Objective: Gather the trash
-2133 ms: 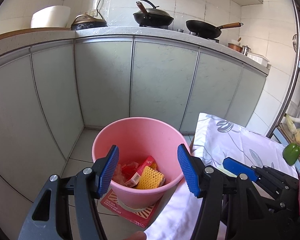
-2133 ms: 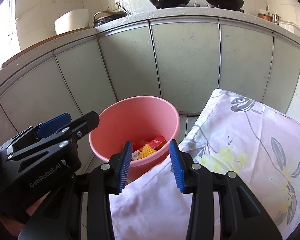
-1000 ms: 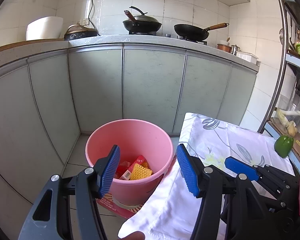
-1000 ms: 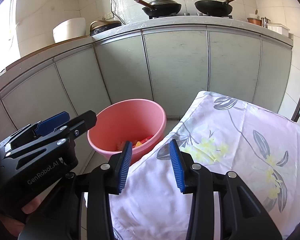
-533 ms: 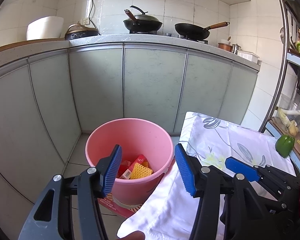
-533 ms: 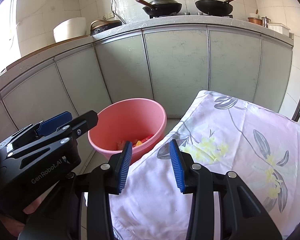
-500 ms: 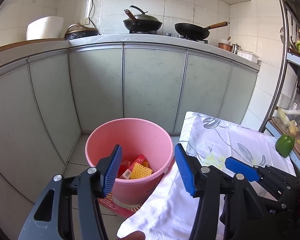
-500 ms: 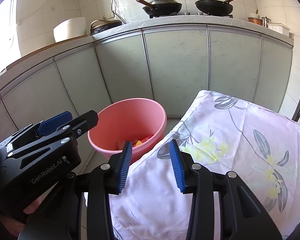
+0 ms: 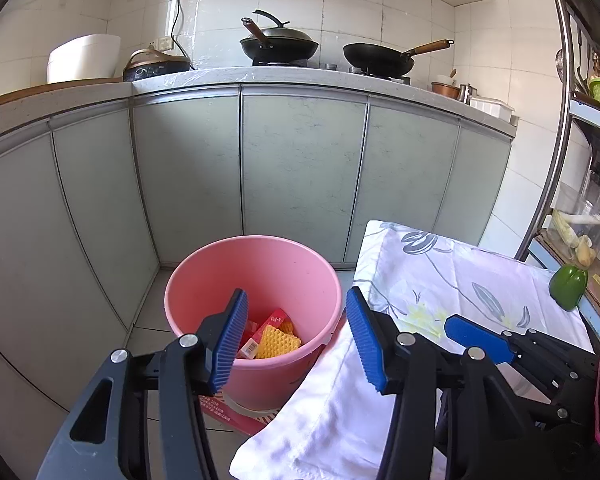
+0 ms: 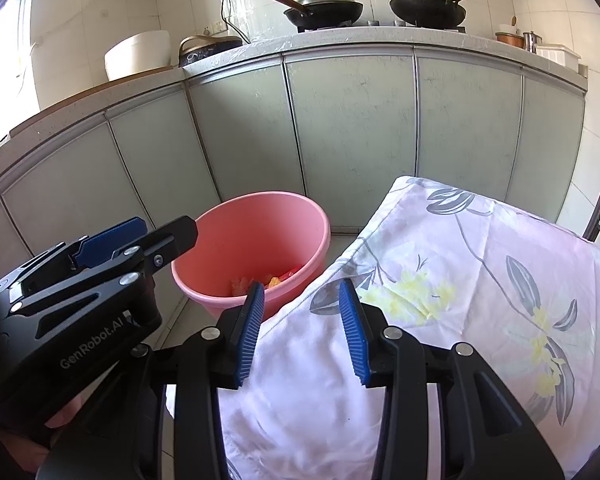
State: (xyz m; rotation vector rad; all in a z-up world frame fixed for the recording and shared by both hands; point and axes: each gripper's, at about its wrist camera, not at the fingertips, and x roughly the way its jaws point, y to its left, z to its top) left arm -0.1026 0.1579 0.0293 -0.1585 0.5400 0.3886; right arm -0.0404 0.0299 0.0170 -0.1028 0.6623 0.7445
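Left wrist view, left gripper (image 9: 296, 338): ribbed blue pads on black arms, jaws closing with only air between them, raised above the bucket.
Right gripper (image 10: 302, 330): same ribbed blue pads, parted with a moderate gap, nothing held, above the cloth's edge.
Cloth (image 9: 440, 300): soft white fabric with grey leaf and yellow flower print, draped over a flat surface, its corner hanging just beside the bucket.
Bucket (image 9: 204, 280): round, smooth pink plastic, on the tiled floor.
Trash (image 9: 278, 342): yellow foam netting and red wrappers at the bucket's bottom.
Green pepper (image 9: 568, 286): glossy, at the cloth's far right edge.
Cabinets (image 9: 300, 168): flat pale-green panels, metal trim.
Woks (image 9: 278, 44): two dark round pans on the counter.
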